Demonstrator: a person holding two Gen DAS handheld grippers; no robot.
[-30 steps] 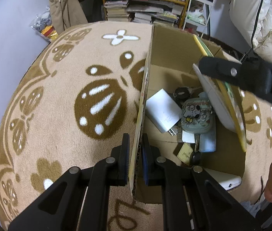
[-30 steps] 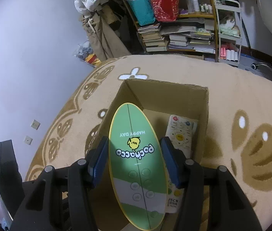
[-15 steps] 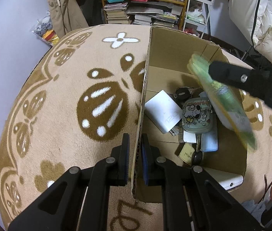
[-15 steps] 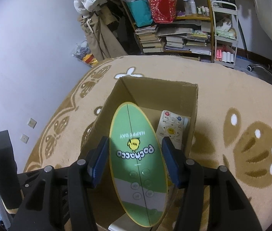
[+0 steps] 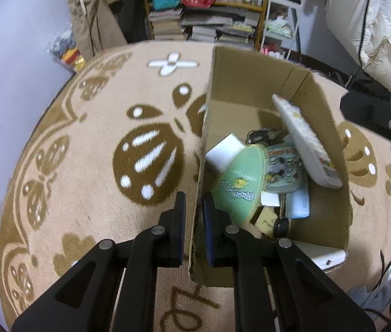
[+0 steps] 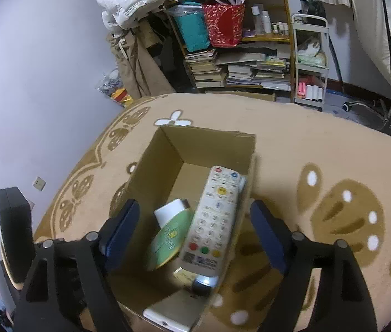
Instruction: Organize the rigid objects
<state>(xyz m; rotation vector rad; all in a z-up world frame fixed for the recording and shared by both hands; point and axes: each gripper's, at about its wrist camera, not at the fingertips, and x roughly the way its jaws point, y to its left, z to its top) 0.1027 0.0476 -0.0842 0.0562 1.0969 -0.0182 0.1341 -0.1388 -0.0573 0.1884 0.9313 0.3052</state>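
On the left, the left hand-held gripper (image 5: 194,215) is clamped together on the near left wall of the cardboard box (image 5: 253,83), one pad outside and one inside, steadying it on the patterned carpet (image 5: 98,152). Moving right into the box, the green oval fan (image 5: 239,182) lies tilted among the things already stowed: a white box (image 5: 223,149) under its far edge, a cartoon-printed pouch (image 5: 283,166) just beside it, and the white remote control (image 5: 306,144) leaning against the right wall. Farther right, the right hand-held gripper (image 6: 195,232) hangs above the box with its jaws wide apart; they have just been opening and nothing is between the pads, the fan (image 6: 167,238) lying below and ahead of them, apart from both. The step in hand looks like the release of the fan into the box, and it seems done. The next move probably calls for the right hand-held gripper to lift clear of the box rim without brushing the leaning remote control (image 6: 217,215), then go for another loose rigid item, though none is visible on the carpet in these views, while the left one holds the wall so the box does not slide.
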